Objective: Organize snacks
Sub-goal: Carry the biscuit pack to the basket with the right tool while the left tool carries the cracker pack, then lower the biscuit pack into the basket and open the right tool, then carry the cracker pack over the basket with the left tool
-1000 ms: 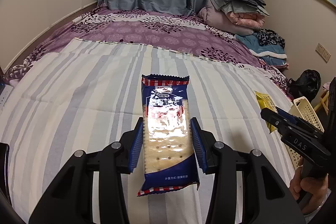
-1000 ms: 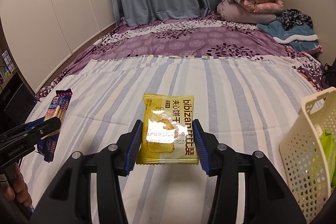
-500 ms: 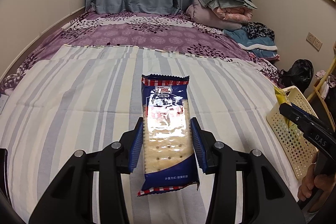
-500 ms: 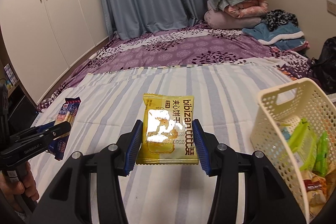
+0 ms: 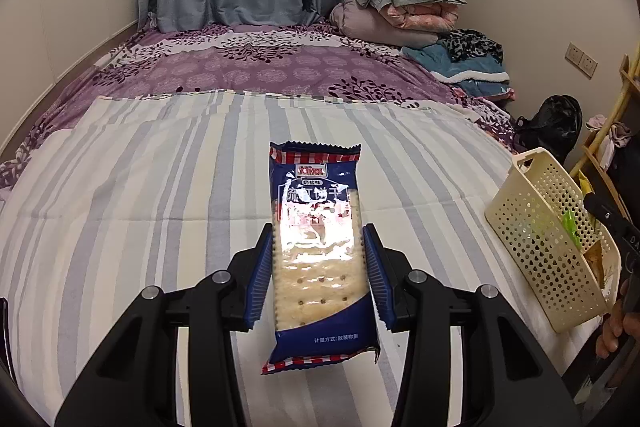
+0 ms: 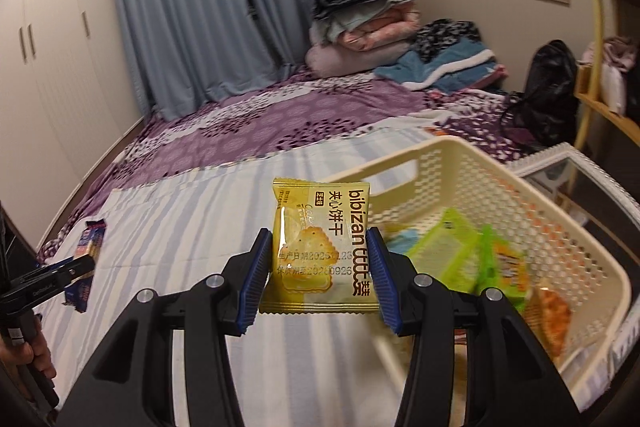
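My left gripper (image 5: pixel 318 271) is shut on a long blue cracker pack (image 5: pixel 320 247) with red-checked ends, held above the striped bedsheet (image 5: pixel 140 207). My right gripper (image 6: pixel 318 273) is shut on a yellow biscuit packet (image 6: pixel 322 247) and hangs at the near left edge of the cream perforated basket (image 6: pixel 460 167). That basket holds green and orange snack packs (image 6: pixel 492 259). In the left wrist view the basket (image 5: pixel 540 247) stands at the right edge of the bed. The right wrist view shows the left gripper (image 6: pixel 74 269) with the blue pack (image 6: pixel 90 241) at far left.
A purple patterned cover (image 5: pixel 260 67) lies beyond the striped sheet, with folded bedding (image 5: pixel 400 3) stacked at the far right corner. A black bag (image 6: pixel 550 83) and wooden shelves (image 6: pixel 600 27) stand right of the bed. White wardrobes (image 6: pixel 48 67) line the left wall.
The right gripper has swung right with the yellow packet, from over the sheet to the basket's edge. The left gripper drifted right too, bringing the basket fully into its view.
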{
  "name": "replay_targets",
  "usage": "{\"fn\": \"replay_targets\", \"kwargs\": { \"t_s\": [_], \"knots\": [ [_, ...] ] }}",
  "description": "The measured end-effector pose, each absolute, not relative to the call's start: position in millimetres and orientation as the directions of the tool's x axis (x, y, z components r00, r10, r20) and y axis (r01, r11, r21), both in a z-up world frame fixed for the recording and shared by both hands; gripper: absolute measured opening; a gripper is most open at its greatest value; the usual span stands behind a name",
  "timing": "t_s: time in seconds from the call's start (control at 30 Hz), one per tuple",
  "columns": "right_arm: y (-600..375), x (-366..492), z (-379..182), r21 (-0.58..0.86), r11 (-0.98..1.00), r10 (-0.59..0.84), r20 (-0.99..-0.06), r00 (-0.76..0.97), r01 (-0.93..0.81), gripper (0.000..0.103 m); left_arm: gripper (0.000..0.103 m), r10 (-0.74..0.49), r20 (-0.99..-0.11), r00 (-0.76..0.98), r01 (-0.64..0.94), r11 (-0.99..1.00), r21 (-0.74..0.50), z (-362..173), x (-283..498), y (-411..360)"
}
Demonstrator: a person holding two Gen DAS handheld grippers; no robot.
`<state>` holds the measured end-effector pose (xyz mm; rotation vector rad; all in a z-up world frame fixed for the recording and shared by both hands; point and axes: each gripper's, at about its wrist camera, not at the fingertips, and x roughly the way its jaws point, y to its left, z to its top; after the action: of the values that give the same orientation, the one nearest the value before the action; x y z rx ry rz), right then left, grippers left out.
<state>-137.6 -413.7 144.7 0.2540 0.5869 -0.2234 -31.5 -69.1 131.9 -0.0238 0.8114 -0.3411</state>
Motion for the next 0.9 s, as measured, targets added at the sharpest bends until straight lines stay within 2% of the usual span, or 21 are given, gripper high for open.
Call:
{"fn": "replay_targets", "kwargs": {
  "t_s": [0.27,0.53,0.57,0.6,0.67,0.9],
  "knots": [
    [-459,-158,133,0.173,0.905,-0.218,-0.597,0.772,0.389,0.048,0.045,-0.321,-0.709,0.629,0.320,0.937,-0.140,135,-34,-87],
    [-474,-160,121,0.209,0.886,-0.205,-0.624,0.754,0.414,0.049,0.045,-0.330,-0.710,0.622,0.346,0.930,-0.129,138,-36,-100],
    [-474,-159,122,0.202,0.887,-0.208,-0.625,0.752,0.414,0.051,0.045,-0.330,-0.711,0.621,0.347,0.929,-0.128,138,-36,-101],
    [-474,-159,122,0.198,0.888,-0.211,-0.627,0.750,0.416,0.060,0.045,-0.331,-0.711,0.621,0.349,0.928,-0.128,138,-36,-101],
    [-475,-161,123,0.214,0.880,-0.212,-0.623,0.753,0.425,0.069,0.045,-0.333,-0.710,0.620,0.352,0.927,-0.128,138,-37,-103],
    [-480,-173,128,0.235,0.862,-0.238,-0.596,0.767,0.449,0.070,0.045,-0.346,-0.711,0.612,0.373,0.919,-0.126,140,-38,-113]
  ]
}}
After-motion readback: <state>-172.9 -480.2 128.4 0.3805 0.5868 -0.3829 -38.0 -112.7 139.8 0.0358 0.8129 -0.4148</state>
